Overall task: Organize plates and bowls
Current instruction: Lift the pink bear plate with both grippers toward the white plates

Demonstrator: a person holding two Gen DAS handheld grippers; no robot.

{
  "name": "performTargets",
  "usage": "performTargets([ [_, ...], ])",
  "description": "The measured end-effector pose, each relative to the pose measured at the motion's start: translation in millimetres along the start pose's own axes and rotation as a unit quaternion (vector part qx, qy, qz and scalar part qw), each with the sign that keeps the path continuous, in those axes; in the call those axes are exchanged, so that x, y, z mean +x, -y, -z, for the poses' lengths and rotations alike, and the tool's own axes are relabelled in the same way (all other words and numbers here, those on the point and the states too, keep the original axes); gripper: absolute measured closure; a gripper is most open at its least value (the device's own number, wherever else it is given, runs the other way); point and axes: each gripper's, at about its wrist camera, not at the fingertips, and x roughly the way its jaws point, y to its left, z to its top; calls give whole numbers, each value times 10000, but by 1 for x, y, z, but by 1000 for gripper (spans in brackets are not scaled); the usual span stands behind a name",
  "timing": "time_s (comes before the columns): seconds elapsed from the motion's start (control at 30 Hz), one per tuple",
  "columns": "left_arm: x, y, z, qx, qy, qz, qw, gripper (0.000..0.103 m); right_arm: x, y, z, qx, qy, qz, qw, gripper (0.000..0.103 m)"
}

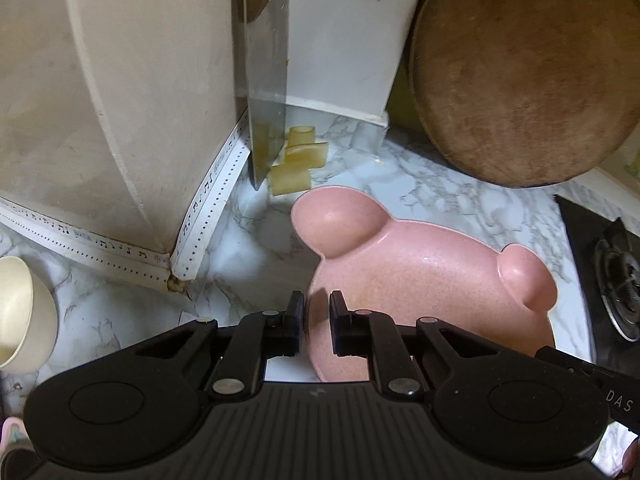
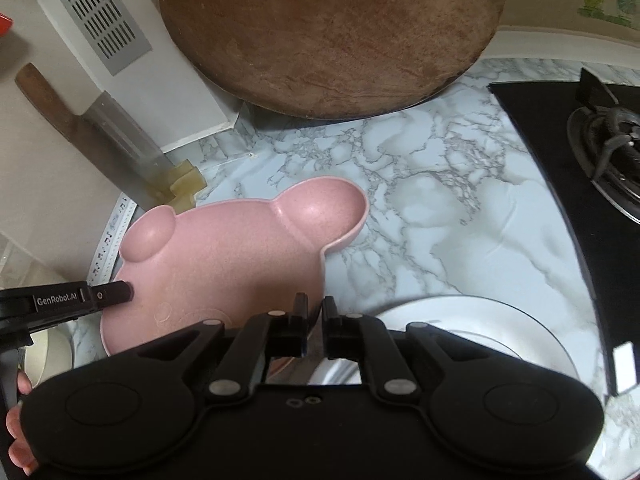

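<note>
Pink bear-eared plate [image 1: 432, 280] is hanging above the marble counter [image 2: 440, 208], both grippers closed on its near rim: the left gripper [image 1: 317, 320] at one edge, the right gripper [image 2: 314, 320] at the other. Open counter is lying to the right, before the black stove [image 2: 592, 152]. "GenRobot.AI" is showing on the left gripper. Only the right view is showing a white plate [image 2: 480, 328]; only the left, a cream bowl [image 1: 24, 316].

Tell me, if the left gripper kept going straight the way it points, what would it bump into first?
Its own load aside, the left gripper, pinching the pink bear-shaped plate, points down at the marble countertop. It would probably meet that near the cleaver and yellowish blocks, though depth is unclear.
</note>
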Motion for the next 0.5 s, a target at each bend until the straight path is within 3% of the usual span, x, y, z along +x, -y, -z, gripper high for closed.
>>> performTargets([
  [0.5,-61,42,34,477,307,430,9975,90,-80,34,27,21,399,-26,9992,95],
])
